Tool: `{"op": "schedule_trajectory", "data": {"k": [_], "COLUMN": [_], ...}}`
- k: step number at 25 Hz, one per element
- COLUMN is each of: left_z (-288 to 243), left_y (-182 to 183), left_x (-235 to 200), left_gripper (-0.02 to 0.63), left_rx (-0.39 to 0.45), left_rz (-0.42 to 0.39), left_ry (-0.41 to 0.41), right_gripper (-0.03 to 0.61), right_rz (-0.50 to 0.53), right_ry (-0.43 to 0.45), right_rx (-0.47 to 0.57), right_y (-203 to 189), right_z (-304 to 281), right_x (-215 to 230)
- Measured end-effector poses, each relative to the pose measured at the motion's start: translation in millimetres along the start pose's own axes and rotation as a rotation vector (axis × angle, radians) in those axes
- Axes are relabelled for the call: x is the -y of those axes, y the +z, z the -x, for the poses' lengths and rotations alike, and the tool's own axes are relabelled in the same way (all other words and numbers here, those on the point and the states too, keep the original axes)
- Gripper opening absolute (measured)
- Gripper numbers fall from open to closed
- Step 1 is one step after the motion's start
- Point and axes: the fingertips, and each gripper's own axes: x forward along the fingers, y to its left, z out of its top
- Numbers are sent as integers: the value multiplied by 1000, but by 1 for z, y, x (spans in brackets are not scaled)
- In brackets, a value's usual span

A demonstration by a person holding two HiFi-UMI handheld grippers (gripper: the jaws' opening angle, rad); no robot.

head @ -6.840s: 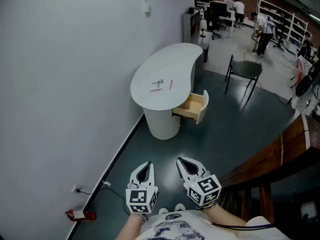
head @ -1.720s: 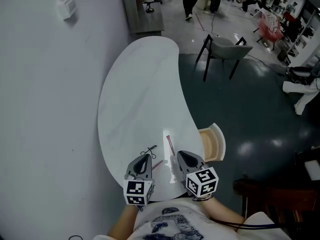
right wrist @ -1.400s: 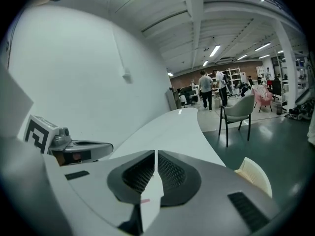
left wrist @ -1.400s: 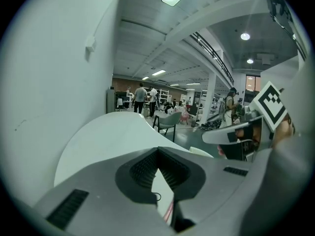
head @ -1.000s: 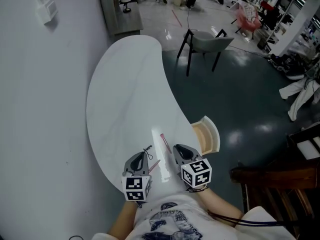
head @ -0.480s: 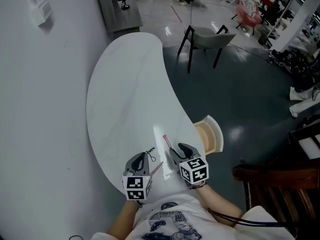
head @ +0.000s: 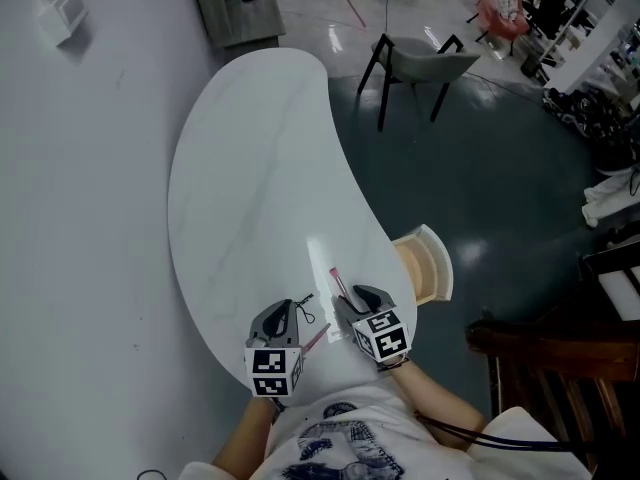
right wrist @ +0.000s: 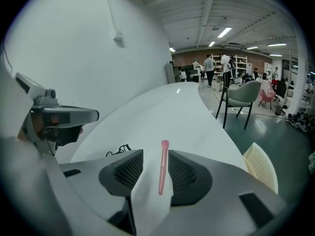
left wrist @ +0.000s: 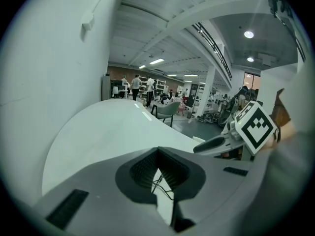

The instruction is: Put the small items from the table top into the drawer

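Jaws on our right tool (right wrist: pixel 155 156) have just parted to straddle the pink brush (right wrist: pixel 163 149) lying on the table (right wrist: pixel 162 112), ready for pickup, while our left tool (left wrist: pixel 158 154) stays closed, empty.

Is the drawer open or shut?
Open: the drawer sticks out from under the white table, its wooden inside showing.

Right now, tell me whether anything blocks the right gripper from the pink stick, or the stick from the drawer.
Nothing visible does. The pink stick lies on the table between the right gripper's open jaws, and only bare tabletop separates it from the open drawer at the table's edge.
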Motion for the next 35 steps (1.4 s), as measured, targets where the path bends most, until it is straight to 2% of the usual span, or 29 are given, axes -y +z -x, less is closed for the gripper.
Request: {"op": "schedule_trajectory", "data": {"k": [5,10,17,35], "left_z": [-8,-14,-16,-11], "left_y": [-1,-1,-4,-5], "left_x": [-8,-16,-24,-30], "left_gripper": [20,21,20,20], "left_rx": [-13,-22,-32,-25], "left_rz": [13,31,54,63], "left_ry": [1,2,-5,4], "right_gripper": [167,166,121,61], "right_rz": [-15,-7,-6,7], "right_ry": [11,-19,-36,-67], "right_rx": [-39,-90,-153,-177], "right_y": [-8,-14,-22,-26], "right_z": [-18,-30,-40,-44], "right_x": [1,6,7,9]}}
